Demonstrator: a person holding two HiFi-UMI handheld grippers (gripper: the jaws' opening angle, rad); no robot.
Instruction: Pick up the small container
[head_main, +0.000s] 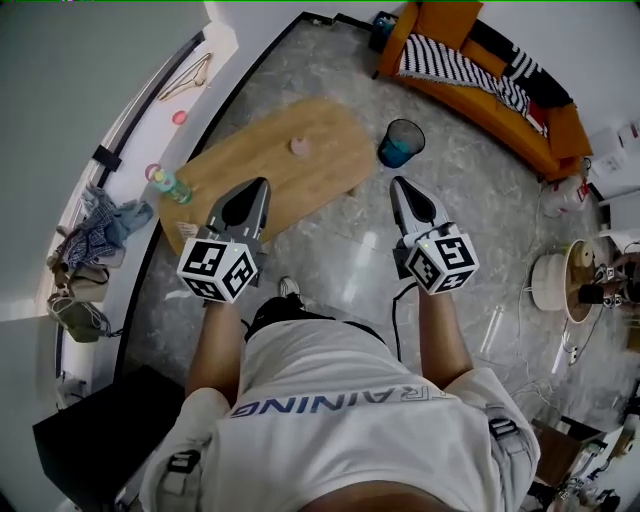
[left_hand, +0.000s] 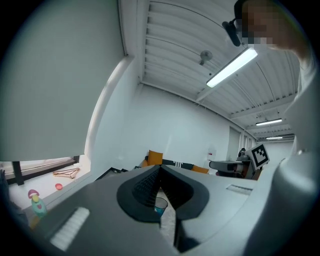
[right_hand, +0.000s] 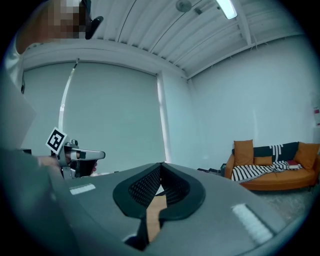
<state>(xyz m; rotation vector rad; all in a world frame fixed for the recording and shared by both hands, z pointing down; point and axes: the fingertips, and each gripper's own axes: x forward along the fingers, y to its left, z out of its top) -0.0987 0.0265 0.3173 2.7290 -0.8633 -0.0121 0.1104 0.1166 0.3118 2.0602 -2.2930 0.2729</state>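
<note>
The small pink container (head_main: 301, 146) sits on the oval wooden table (head_main: 250, 160), toward its far side. My left gripper (head_main: 262, 184) hovers over the table's near edge, its jaws shut and empty. My right gripper (head_main: 397, 183) is held over the floor to the right of the table, also shut with nothing in it. In the left gripper view the jaws (left_hand: 160, 167) meet at their tips; the container does not show there. In the right gripper view the shut jaws (right_hand: 161, 165) point at the wall, with a strip of the table (right_hand: 152, 217) below them.
A green and yellow bottle (head_main: 172, 186) stands on the table's left end. A blue bin (head_main: 401, 143) is on the floor right of the table, and an orange sofa (head_main: 480, 80) lines the far wall. A hanger (head_main: 186, 78) lies on the window sill.
</note>
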